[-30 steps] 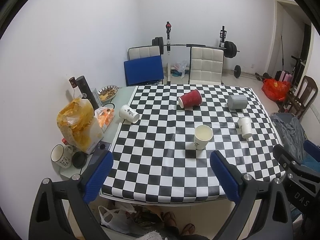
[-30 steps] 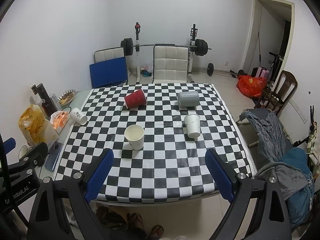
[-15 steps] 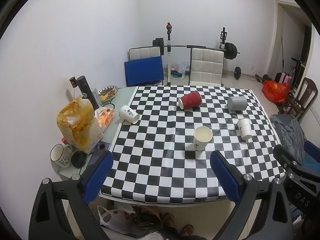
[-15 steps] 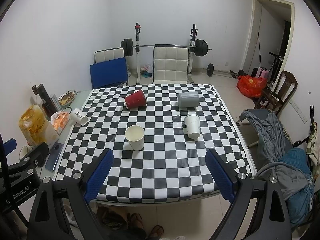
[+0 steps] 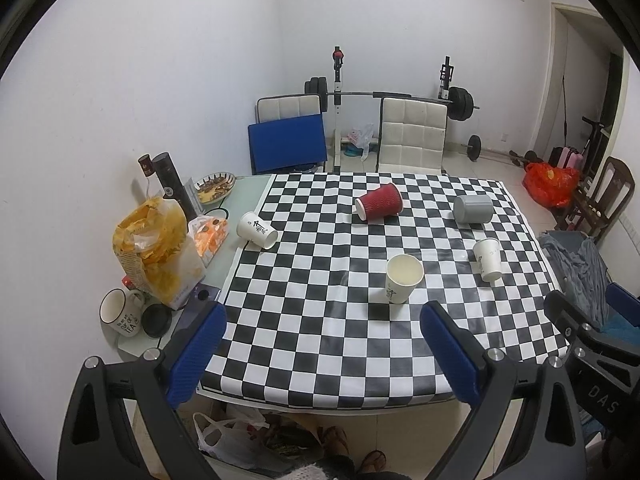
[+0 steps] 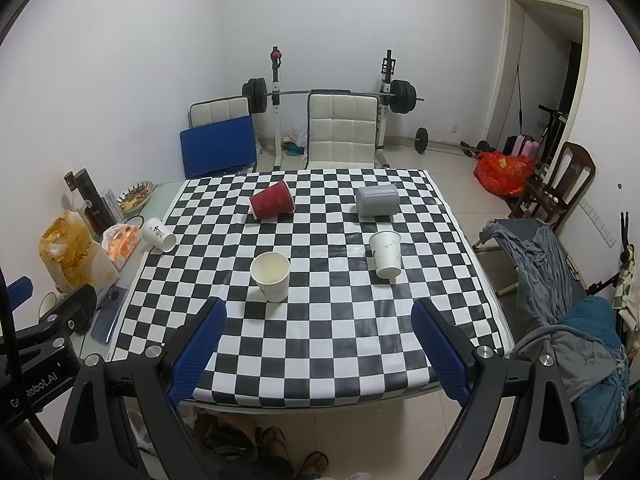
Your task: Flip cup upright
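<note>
A white paper cup [image 5: 404, 278] [image 6: 271, 275] stands upright near the middle of the checkered table [image 5: 320, 344]. A second white cup [image 5: 488, 258] [image 6: 386, 253] stands upside down to its right. A red ribbed cup [image 5: 379, 202] [image 6: 272, 201], a grey cup [image 5: 473, 209] [image 6: 377, 200] and a white printed cup [image 5: 257, 230] [image 6: 159, 234] lie on their sides. My left gripper [image 5: 322, 354] and right gripper [image 6: 320, 354] are open and empty, held before the table's front edge, well short of the cups.
At the table's left edge stand a snack bag [image 5: 158, 254], a mug [image 5: 120, 314], a dark bottle [image 5: 174, 186], a bowl [image 5: 214, 188] and a phone [image 6: 109, 314]. White chairs and a barbell rack [image 5: 394, 96] are behind. A cot with clothes [image 6: 560, 280] is to the right.
Both grippers drifted back slightly from the table. Nothing on the table moved.
</note>
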`<act>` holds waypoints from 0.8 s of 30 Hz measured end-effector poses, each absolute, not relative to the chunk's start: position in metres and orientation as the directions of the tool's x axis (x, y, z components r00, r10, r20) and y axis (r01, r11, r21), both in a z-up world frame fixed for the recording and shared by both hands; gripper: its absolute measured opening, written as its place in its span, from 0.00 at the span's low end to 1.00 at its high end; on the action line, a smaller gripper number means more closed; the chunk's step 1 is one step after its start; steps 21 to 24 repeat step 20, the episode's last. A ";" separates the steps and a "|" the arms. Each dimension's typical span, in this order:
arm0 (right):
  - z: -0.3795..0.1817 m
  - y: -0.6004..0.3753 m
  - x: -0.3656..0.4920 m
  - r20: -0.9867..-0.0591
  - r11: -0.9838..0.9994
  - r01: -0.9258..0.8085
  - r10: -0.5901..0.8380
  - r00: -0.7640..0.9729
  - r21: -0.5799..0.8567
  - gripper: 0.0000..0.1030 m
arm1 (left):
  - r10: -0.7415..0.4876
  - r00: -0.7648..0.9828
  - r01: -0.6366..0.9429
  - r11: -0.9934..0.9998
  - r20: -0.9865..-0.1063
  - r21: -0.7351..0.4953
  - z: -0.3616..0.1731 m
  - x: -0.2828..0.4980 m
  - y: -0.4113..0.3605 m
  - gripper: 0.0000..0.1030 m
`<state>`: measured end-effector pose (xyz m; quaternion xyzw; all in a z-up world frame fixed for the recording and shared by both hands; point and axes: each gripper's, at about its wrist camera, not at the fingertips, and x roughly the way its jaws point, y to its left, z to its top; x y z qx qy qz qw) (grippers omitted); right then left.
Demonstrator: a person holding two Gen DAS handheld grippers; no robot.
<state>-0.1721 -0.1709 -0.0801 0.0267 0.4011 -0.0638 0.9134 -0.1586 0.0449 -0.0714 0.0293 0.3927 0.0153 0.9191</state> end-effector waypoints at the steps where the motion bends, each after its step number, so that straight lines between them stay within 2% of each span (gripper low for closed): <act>1: -0.080 -0.171 -0.172 -0.735 0.991 0.137 -0.095 0.671 -0.003 0.92 | 0.053 0.691 -0.006 0.998 -0.721 0.068 -0.072 -0.159 0.045 0.96; 24: -0.078 -0.169 -0.173 -0.738 0.991 0.136 -0.090 0.669 0.002 0.92 | 0.054 0.695 -0.010 0.998 -0.717 0.066 -0.069 -0.156 0.044 0.96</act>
